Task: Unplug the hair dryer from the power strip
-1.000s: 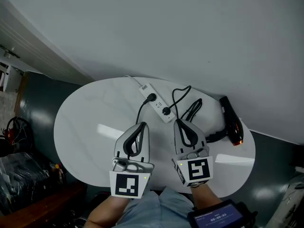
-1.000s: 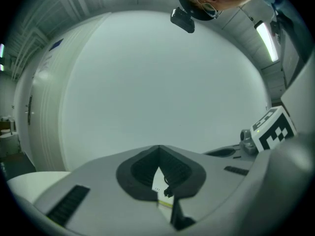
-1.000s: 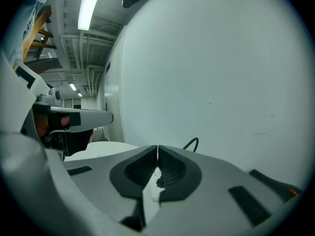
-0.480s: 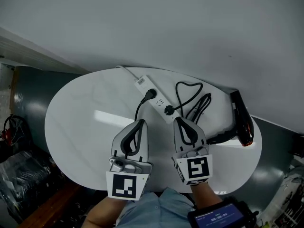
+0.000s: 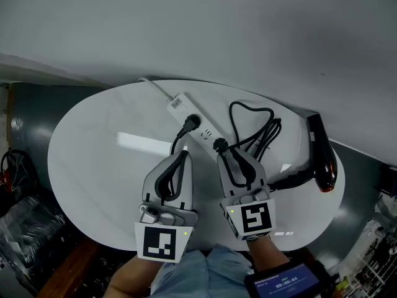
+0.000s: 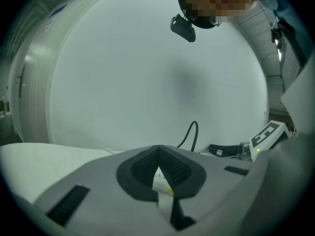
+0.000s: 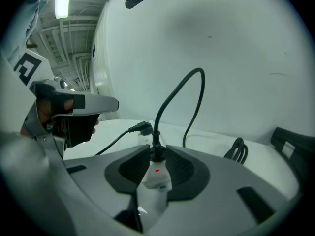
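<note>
A white power strip (image 5: 200,126) lies slantwise on the white oval table (image 5: 99,160). Two black plugs sit in it. The nearer plug (image 5: 218,144) sends its cord (image 5: 251,126) in loops to the black hair dryer (image 5: 321,160) at the table's right edge. My right gripper (image 5: 231,156) hovers just short of that plug (image 7: 156,150); its jaws are opening, with the strip's end and a red light showing through the gap and nothing pressed between the pads. My left gripper (image 5: 182,157) is beside it, shut and empty, its tips (image 6: 158,149) meeting over the other plug's cord.
The farther plug (image 5: 192,123) has a cord running down under my left gripper. The strip's white lead (image 5: 155,87) goes off the table's far edge. A pale wall rises right behind the table. Dark floor and clutter (image 5: 25,222) lie at the left.
Both grippers have sunk toward the table and come closer to the power strip. The right jaws, shut before, now stand apart.
</note>
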The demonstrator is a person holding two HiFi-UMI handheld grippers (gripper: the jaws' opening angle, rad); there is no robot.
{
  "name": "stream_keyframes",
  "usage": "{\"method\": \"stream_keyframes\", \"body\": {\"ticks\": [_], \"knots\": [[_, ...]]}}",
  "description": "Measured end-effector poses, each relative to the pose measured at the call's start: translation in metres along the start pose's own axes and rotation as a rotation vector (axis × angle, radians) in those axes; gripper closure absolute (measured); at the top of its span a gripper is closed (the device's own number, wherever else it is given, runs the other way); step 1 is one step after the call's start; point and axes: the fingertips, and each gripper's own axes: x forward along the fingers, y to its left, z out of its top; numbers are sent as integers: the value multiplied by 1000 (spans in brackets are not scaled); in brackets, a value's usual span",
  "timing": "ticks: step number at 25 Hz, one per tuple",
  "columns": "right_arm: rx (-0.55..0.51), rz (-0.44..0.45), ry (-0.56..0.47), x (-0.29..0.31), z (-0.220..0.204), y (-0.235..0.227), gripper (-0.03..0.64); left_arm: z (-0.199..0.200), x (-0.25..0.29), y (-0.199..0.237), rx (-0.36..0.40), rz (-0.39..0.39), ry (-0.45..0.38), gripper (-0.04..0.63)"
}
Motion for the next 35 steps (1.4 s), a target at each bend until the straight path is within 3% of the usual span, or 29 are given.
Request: {"method": "stream_keyframes", "body": {"ticks": [15, 18, 23, 35], "knots": [[-20, 1, -19, 19, 14, 3, 522, -8, 10, 10, -12, 5, 33, 597], [-31, -10, 25, 19, 8, 2, 532, -8, 11, 11, -13, 5, 36, 597], [-27, -27, -93, 22, 29, 2, 561, -7, 11, 12, -10, 7, 33, 597], [-23, -21, -101, 20, 31, 3, 563, -12, 20, -9, -27, -52, 36, 597]]}}
